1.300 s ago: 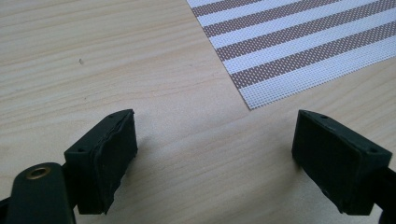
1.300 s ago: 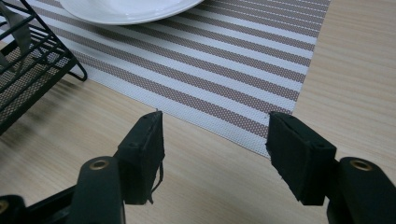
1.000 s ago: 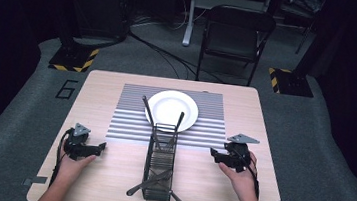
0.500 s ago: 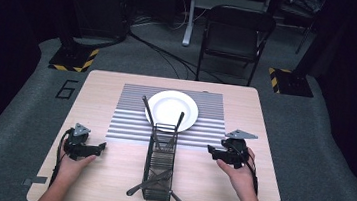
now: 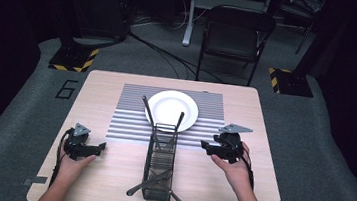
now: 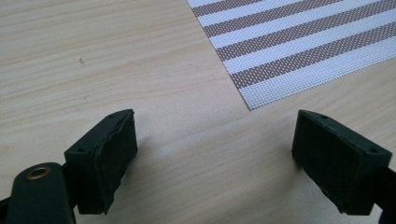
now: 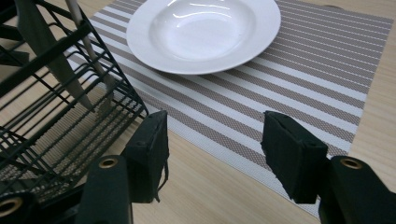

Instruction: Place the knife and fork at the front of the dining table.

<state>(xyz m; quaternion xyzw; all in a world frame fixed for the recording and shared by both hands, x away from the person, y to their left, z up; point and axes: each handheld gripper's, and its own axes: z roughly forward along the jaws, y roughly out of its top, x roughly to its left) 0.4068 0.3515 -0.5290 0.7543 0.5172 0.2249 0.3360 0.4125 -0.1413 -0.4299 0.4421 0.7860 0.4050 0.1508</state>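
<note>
1. My right hand-held gripper hangs half open and empty, its jaws having just been closing, beside the wire cutlery basket.
2. I should aim for one utensil handle, clear of the wires.
3. My left hand-held gripper rests wide open on the worktop.

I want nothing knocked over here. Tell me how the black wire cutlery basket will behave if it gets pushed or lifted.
The wire cutlery basket is open mesh, so it is probably stiff and light for its size. It looks long and narrow, so a sideways push may slide or tip it. The utensils stick out at its ends, loose, and would likely rattle or slip out if it tilts.
</note>
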